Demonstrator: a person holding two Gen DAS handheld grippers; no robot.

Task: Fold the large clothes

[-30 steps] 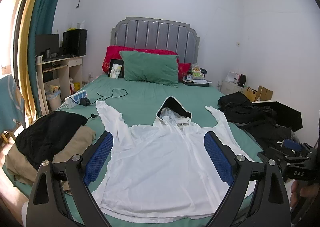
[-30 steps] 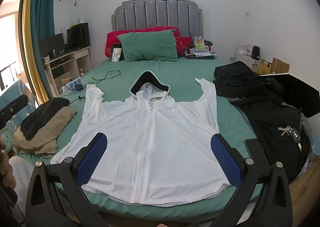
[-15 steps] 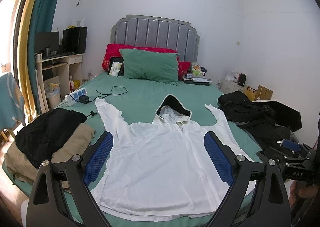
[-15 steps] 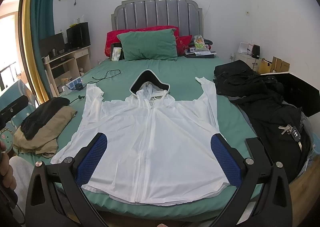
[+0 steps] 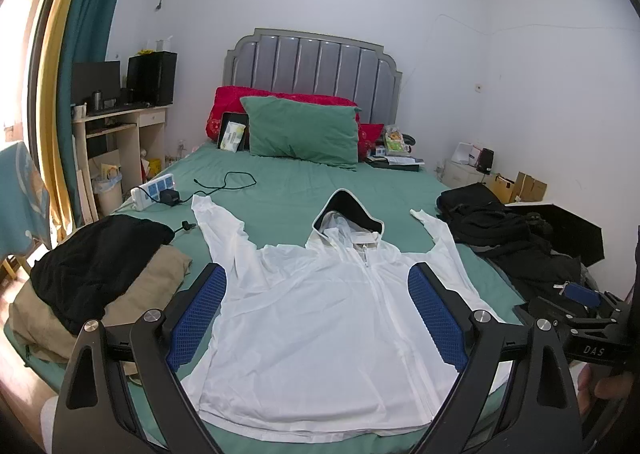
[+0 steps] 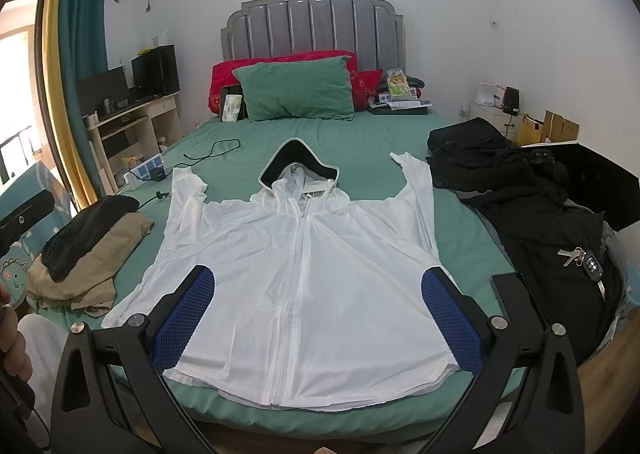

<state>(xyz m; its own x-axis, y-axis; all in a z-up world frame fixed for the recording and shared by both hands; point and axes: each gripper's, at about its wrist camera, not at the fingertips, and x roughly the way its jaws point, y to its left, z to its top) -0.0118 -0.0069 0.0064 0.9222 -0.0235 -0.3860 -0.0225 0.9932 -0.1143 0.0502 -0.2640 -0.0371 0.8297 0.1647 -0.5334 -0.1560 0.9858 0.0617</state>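
Observation:
A white hooded zip jacket (image 5: 320, 318) lies flat, front up, on the green bed (image 5: 292, 190), sleeves spread upward and hood toward the pillows. It also shows in the right wrist view (image 6: 296, 270). My left gripper (image 5: 316, 294) is open and empty, held above the jacket's lower half near the foot of the bed. My right gripper (image 6: 316, 294) is open and empty, also above the hem, touching nothing. The right gripper's body shows at the far right of the left wrist view (image 5: 580, 330).
Folded black and tan clothes (image 6: 88, 254) sit on the bed's left edge. A pile of black clothes and a bag with keys (image 6: 552, 222) lies on the right. A power strip and cable (image 5: 160, 190), green pillow (image 5: 304, 134), and desk (image 5: 120, 142) are farther back.
Both grippers stay open and nearly still. The left wrist view has tilted slightly. The jacket has not moved.

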